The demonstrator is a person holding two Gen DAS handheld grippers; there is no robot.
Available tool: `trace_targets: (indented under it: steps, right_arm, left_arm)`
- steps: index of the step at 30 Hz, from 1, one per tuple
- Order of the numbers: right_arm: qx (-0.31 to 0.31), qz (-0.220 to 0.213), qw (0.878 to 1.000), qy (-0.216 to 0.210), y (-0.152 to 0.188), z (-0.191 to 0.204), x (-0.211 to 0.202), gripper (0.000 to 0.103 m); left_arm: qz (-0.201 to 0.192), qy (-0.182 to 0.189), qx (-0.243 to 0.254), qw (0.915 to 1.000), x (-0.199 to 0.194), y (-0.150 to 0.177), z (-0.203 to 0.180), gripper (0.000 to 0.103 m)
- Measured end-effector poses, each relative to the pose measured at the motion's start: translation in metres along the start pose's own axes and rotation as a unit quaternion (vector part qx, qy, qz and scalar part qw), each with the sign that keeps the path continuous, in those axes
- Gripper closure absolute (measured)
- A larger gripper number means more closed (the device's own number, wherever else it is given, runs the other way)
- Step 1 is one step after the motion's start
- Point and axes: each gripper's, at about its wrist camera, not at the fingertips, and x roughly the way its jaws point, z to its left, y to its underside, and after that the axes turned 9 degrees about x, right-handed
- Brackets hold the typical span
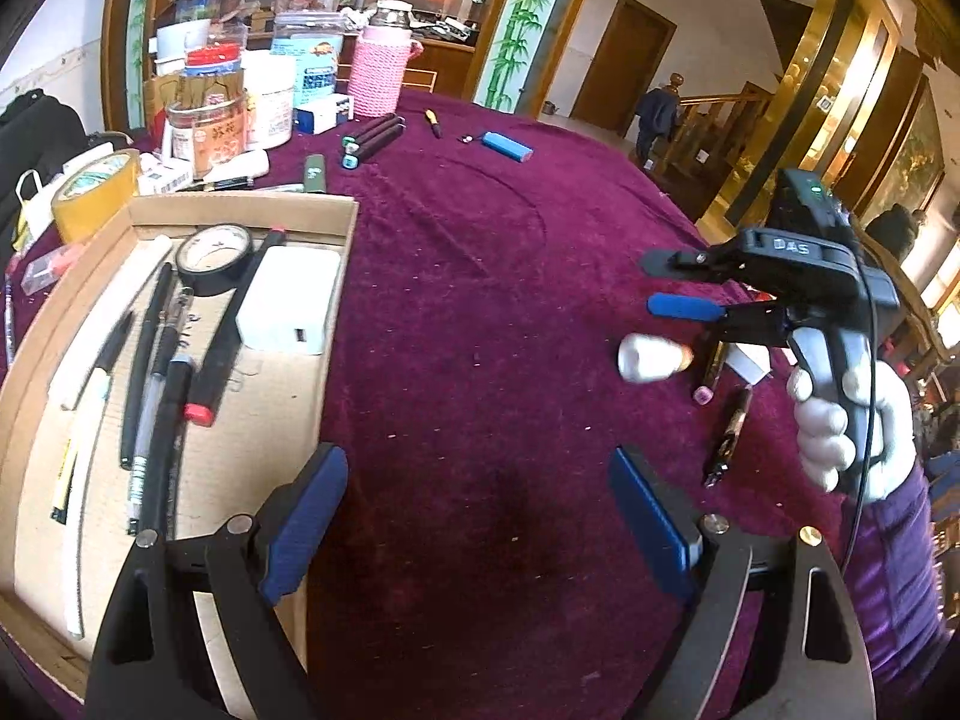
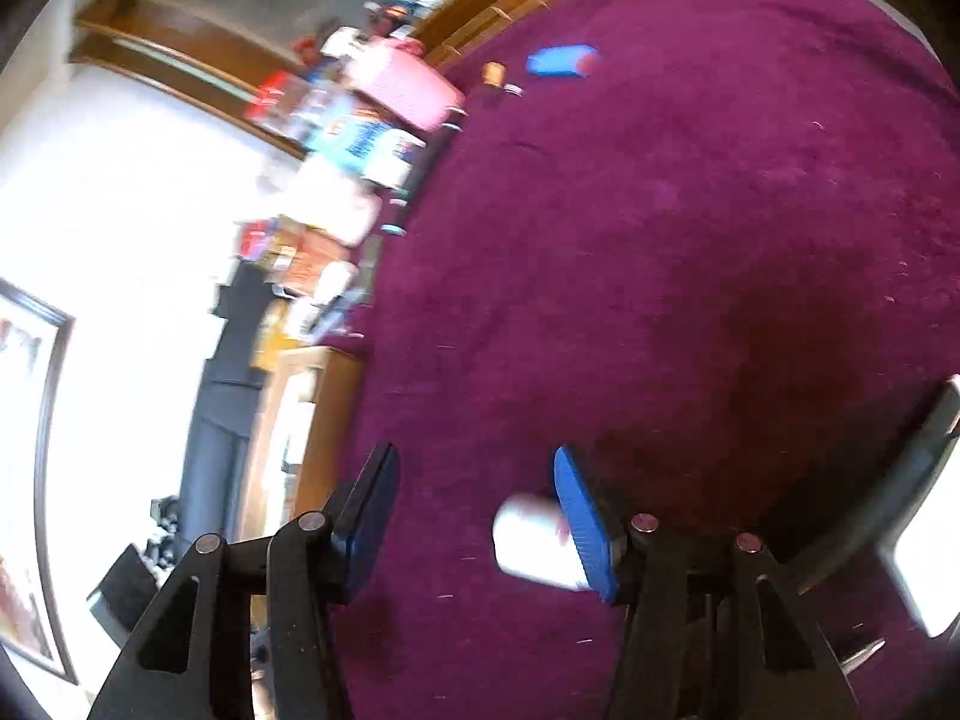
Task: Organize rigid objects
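My left gripper (image 1: pixel 480 516) is open and empty, low over the purple tablecloth (image 1: pixel 480 276), just right of a cardboard tray (image 1: pixel 240 207). The tray holds several pens, a black tape roll (image 1: pixel 213 258) and a white charger block (image 1: pixel 291 300). My right gripper (image 1: pixel 654 282) hangs open above the cloth at the right; in its own view (image 2: pixel 474 516) the jaws stand apart. A small white bottle with an orange tip (image 1: pixel 651 358) is blurred just under its blue pad; it shows beside the right pad (image 2: pixel 540 543), not between the jaws.
Loose pens (image 1: pixel 729 438) and a white card lie at the right. Dark markers (image 1: pixel 372 141), a green stick (image 1: pixel 315 174), a small knife (image 1: pixel 433 123) and a blue lighter (image 1: pixel 507 147) lie far back. Jars, a pink bottle (image 1: pixel 378 69) and yellow tape (image 1: pixel 99 192) crowd the back left.
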Motion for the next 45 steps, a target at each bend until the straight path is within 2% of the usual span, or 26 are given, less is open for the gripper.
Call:
trace_targets:
  steps: [1, 3, 5, 7, 13, 18, 20, 21, 22, 23, 24, 28, 29, 30, 31, 32, 33, 35, 36, 37, 41, 45]
  right_arm:
    - [-0.007, -0.023, 1.000, 0.004, 0.002, 0.002, -0.009, 0.042]
    - [-0.017, -0.076, 0.997, 0.026, 0.005, 0.001, -0.030, 0.029]
    - [-0.010, -0.132, 0.990, 0.044, 0.008, -0.009, -0.056, 0.026]
    - [0.004, -0.175, 0.983, 0.055, 0.012, -0.025, -0.082, 0.026]
    - [0.075, -0.236, 0.967, 0.057, 0.033, -0.077, -0.131, 0.026]
    - [0.097, -0.244, 0.963, 0.059, 0.039, -0.094, -0.145, 0.023]
    - [0.100, -0.247, 0.962, 0.055, 0.042, -0.096, -0.147, 0.023]
    - [0.100, -0.246, 0.963, 0.053, 0.042, -0.097, -0.146, 0.023]
    - [0.098, -0.245, 0.963, 0.053, 0.042, -0.097, -0.145, 0.023]
    - [0.095, -0.245, 0.963, 0.053, 0.041, -0.094, -0.141, 0.023]
    - [0.092, -0.244, 0.964, 0.054, 0.041, -0.094, -0.140, 0.023]
    - [0.084, -0.241, 0.965, 0.057, 0.043, -0.095, -0.134, 0.023]
    - [0.085, -0.238, 0.966, 0.056, 0.041, -0.095, -0.132, 0.023]
    - [0.086, -0.240, 0.965, 0.056, 0.041, -0.096, -0.133, 0.023]
    - [0.086, -0.240, 0.965, 0.059, 0.041, -0.096, -0.133, 0.023]
    - [0.087, -0.241, 0.965, 0.060, 0.040, -0.097, -0.131, 0.023]
    - [0.087, -0.243, 0.964, 0.060, 0.040, -0.098, -0.131, 0.023]
    - [0.091, -0.246, 0.962, 0.069, 0.040, -0.101, -0.130, 0.023]
    - [0.093, -0.246, 0.962, 0.074, 0.039, -0.103, -0.130, 0.023]
    - [0.096, -0.246, 0.962, 0.078, 0.039, -0.104, -0.129, 0.023]
    - [0.095, -0.255, 0.959, 0.085, 0.040, -0.105, -0.132, 0.023]
    - [0.089, -0.237, 0.966, 0.044, 0.052, -0.090, -0.130, 0.022]
  left_arm:
    - [0.002, 0.005, -0.003, 1.0000, 0.001, -0.001, -0.001, 0.015]
    - [0.006, 0.018, -0.004, 0.9998, 0.004, -0.005, -0.006, 0.015]
    - [0.007, 0.023, 0.012, 0.9996, 0.007, -0.008, -0.016, 0.015]
    - [0.009, 0.017, 0.056, 0.9983, 0.015, -0.012, -0.037, 0.015]
    - [0.027, 0.043, 0.137, 0.9893, 0.054, -0.027, -0.093, 0.015]
    - [0.046, 0.090, 0.138, 0.9853, 0.089, -0.046, -0.126, 0.015]
    - [0.054, 0.092, 0.155, 0.9822, 0.104, -0.050, -0.139, 0.017]
    - [0.060, 0.088, 0.160, 0.9814, 0.109, -0.051, -0.142, 0.023]
    - [0.074, 0.089, 0.163, 0.9798, 0.119, -0.050, -0.145, 0.051]
    - [0.086, 0.093, 0.163, 0.9786, 0.124, -0.051, -0.145, 0.067]
    - [0.101, 0.103, 0.155, 0.9773, 0.130, -0.050, -0.144, 0.076]
    - [0.098, 0.090, 0.156, 0.9788, 0.130, -0.050, -0.141, 0.076]
    - [0.097, 0.083, 0.161, 0.9788, 0.130, -0.051, -0.144, 0.073]
    - [0.095, 0.080, 0.163, 0.9788, 0.131, -0.051, -0.145, 0.068]
    - [0.094, 0.079, 0.165, 0.9787, 0.132, -0.051, -0.147, 0.052]
    - [0.088, 0.082, 0.167, 0.9786, 0.134, -0.051, -0.149, 0.045]
    - [0.082, 0.079, 0.170, 0.9787, 0.136, -0.052, -0.150, 0.045]
    - [0.072, 0.059, 0.189, 0.9776, 0.137, -0.051, -0.155, 0.051]
    - [0.068, 0.064, 0.187, 0.9778, 0.136, -0.051, -0.154, 0.070]
    - [0.071, 0.073, 0.181, 0.9783, 0.133, -0.051, -0.151, 0.076]
    - [0.056, 0.084, 0.146, 0.9841, 0.113, -0.052, -0.131, 0.077]
    - [0.036, 0.097, 0.110, 0.9886, 0.082, -0.052, -0.104, 0.077]
